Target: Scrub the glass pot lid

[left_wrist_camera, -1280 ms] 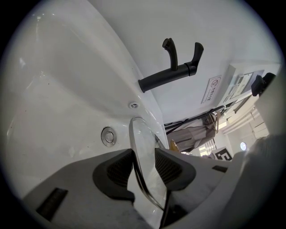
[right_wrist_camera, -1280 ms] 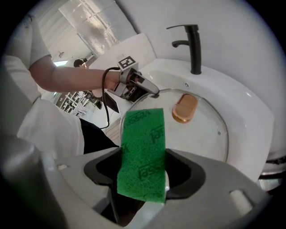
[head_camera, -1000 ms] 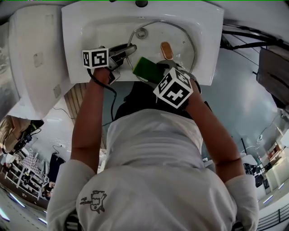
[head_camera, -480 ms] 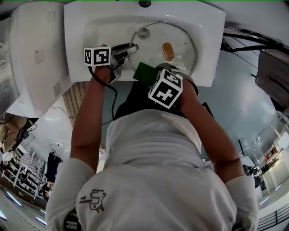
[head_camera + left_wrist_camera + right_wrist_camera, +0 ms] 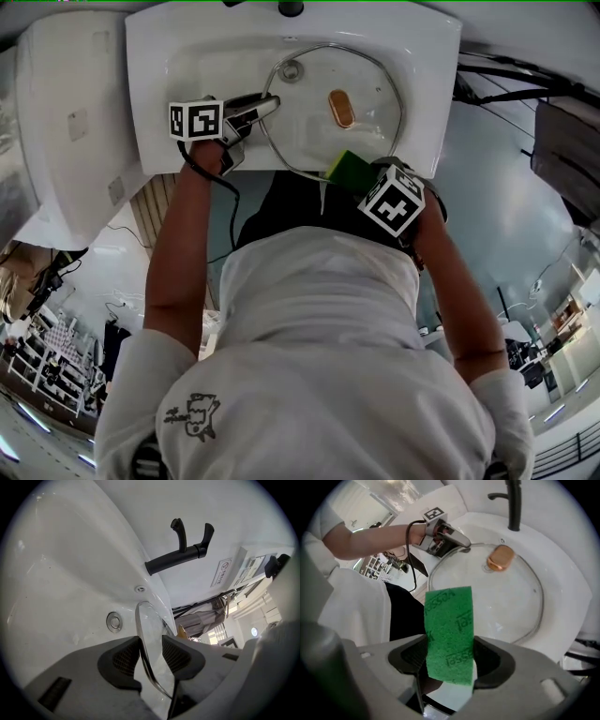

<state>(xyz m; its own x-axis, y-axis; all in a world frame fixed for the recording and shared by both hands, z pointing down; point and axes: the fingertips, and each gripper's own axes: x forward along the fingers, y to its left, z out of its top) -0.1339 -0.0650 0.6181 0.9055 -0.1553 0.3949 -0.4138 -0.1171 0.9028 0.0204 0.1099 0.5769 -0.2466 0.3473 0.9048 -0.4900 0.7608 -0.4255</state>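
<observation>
Here left tool (image 5: pixel 150 657) clamps the lid (image 5: pixel 314 131) at its rim; right tool (image 5: pixel 450 660) grips sponge (image 5: pixel 449 620).

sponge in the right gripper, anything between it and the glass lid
Nothing visible. The sponge in the right gripper faces the bare glass lid; its knob sits further in, and the left gripper grips the rim.

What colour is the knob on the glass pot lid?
The knob is a coppery orange-brown. It shows best in the right gripper view.
</observation>
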